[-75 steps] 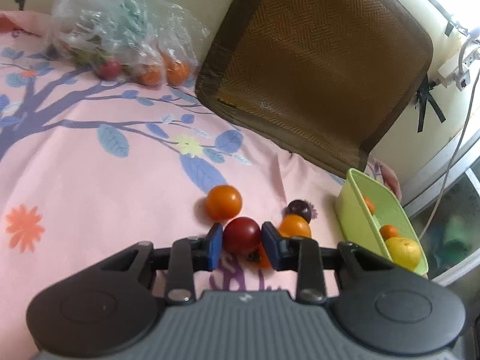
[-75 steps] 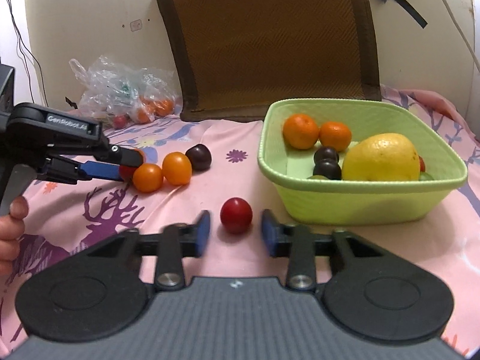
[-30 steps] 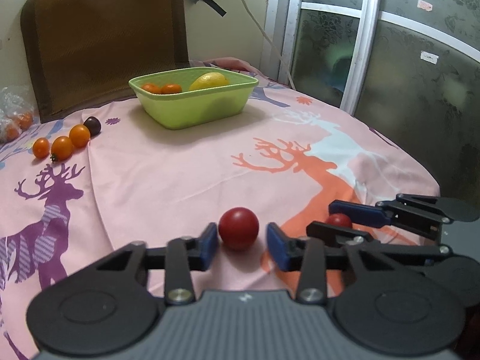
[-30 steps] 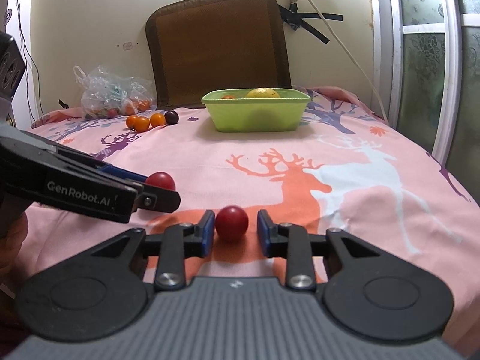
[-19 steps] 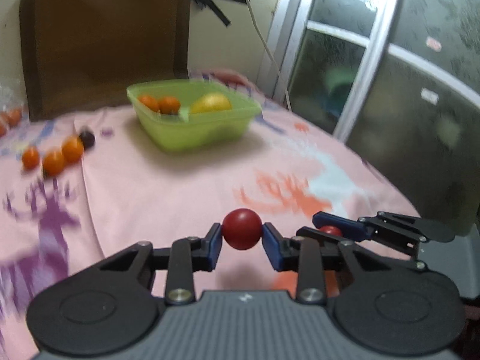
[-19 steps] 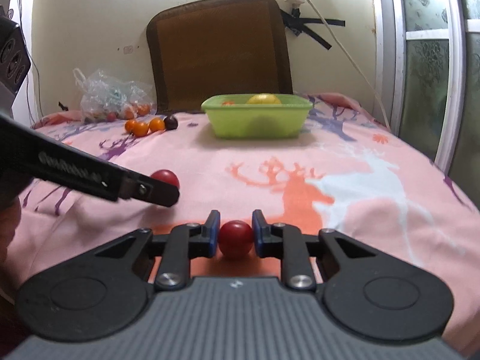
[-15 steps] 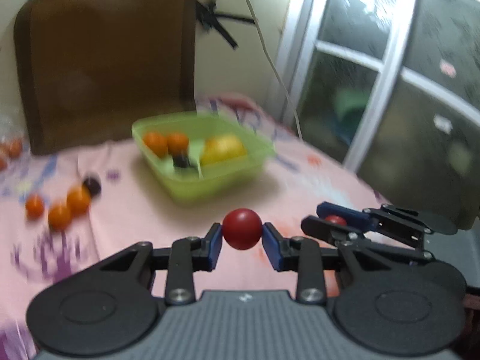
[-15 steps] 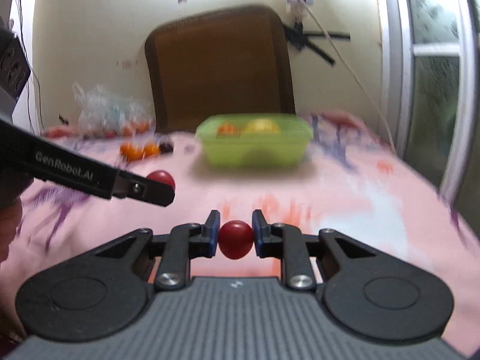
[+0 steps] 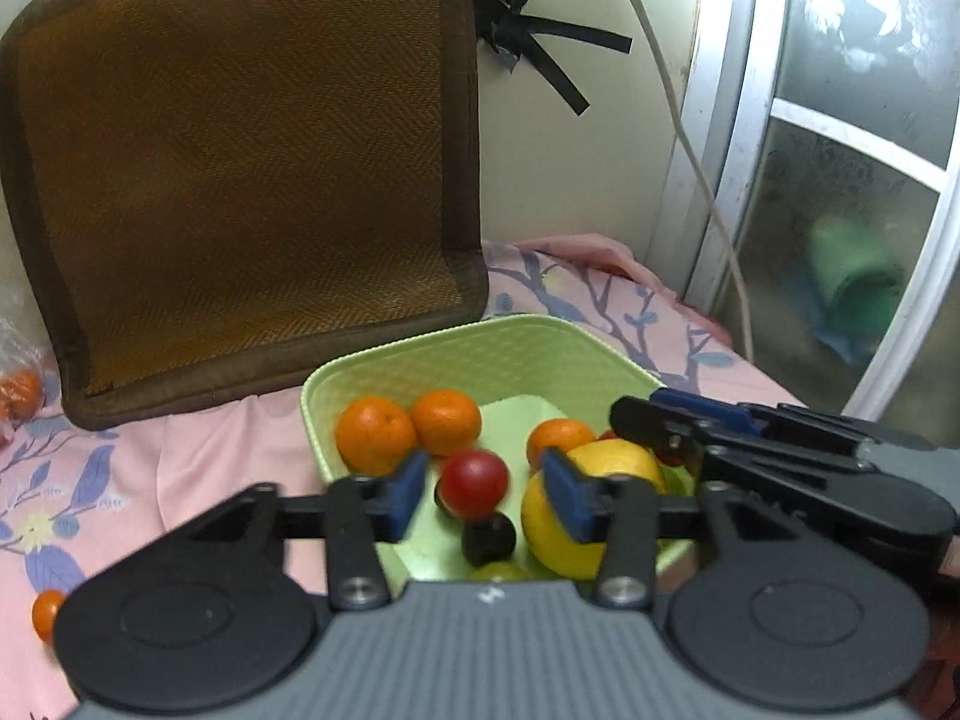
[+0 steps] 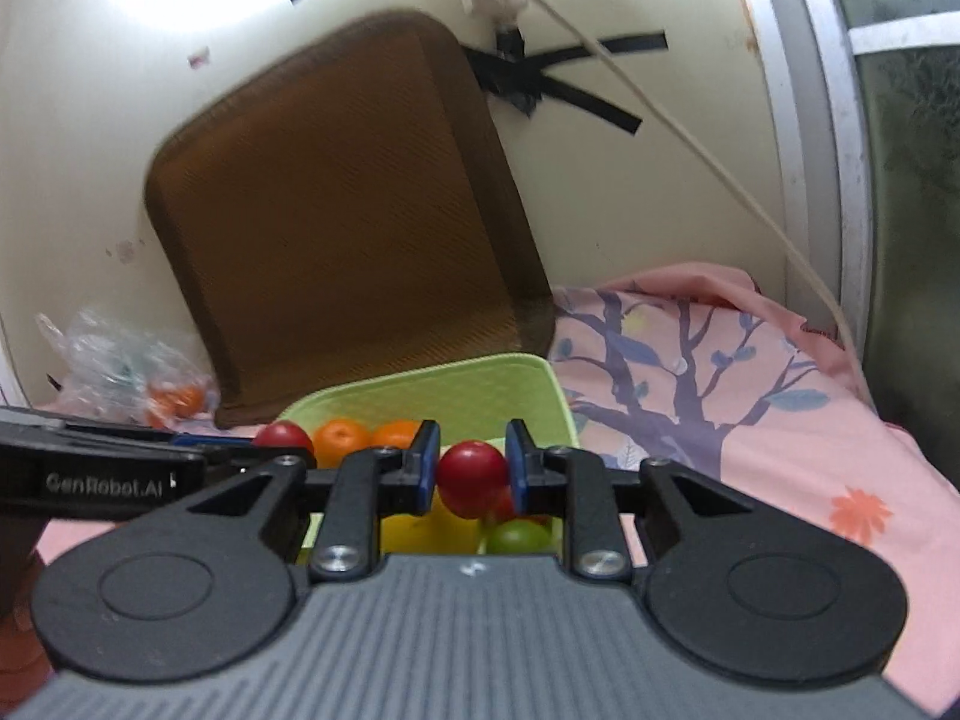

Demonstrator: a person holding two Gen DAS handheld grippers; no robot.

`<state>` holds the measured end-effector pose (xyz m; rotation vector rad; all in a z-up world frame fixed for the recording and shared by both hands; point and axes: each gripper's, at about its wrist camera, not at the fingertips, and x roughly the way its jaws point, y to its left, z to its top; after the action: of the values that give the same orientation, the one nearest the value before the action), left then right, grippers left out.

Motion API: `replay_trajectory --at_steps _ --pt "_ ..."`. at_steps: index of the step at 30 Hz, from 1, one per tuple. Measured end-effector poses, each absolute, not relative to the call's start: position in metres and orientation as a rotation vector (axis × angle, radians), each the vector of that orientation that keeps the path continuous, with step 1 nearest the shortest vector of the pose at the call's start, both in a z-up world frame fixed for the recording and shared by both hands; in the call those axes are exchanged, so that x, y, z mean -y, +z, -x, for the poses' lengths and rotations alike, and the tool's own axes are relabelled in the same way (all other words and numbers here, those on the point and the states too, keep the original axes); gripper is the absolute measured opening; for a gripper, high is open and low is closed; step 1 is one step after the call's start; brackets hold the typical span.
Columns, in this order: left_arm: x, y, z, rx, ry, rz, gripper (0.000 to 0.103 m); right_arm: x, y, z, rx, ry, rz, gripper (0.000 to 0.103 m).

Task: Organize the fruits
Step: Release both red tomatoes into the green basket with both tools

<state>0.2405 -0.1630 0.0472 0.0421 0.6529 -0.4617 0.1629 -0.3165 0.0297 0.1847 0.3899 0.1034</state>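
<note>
Lime-green basket (image 9: 420, 360), red fruit (image 9: 474, 483), pink tree-print cloth (image 10: 750, 420), brown woven mat (image 9: 240, 150)

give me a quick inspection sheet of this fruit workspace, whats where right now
Surface: pink printed tablecloth.
Job's things: light green plastic basket holds orange tangerines, a large yellow citrus, dark plums and a green fruit; small orange fruit lies loose on the cloth.
Clutter: clear plastic bag of fruit by the wall.
Grippers: left gripper open over the basket, red round fruit between its fingers untouched; right gripper holds a second red round fruit above the basket.
Cables: white cord on the wall, black tape.
Surroundings: brown woven cushion, frosted window.
</note>
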Motion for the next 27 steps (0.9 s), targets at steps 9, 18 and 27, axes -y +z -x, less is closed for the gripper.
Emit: replay_trajectory --at_steps 9,18,27 --pt "0.157 0.062 -0.216 -0.593 -0.446 -0.072 0.057 0.317 0.039 -0.152 -0.339 0.083 -0.197 0.044" --pt "0.117 0.079 -0.173 -0.51 -0.374 -0.095 0.059 0.287 0.049 -0.104 -0.308 0.108 -0.225 0.044" --pt "0.061 0.066 -0.154 -0.517 -0.301 -0.04 0.059 0.241 0.041 -0.077 -0.364 0.15 -0.186 0.044"
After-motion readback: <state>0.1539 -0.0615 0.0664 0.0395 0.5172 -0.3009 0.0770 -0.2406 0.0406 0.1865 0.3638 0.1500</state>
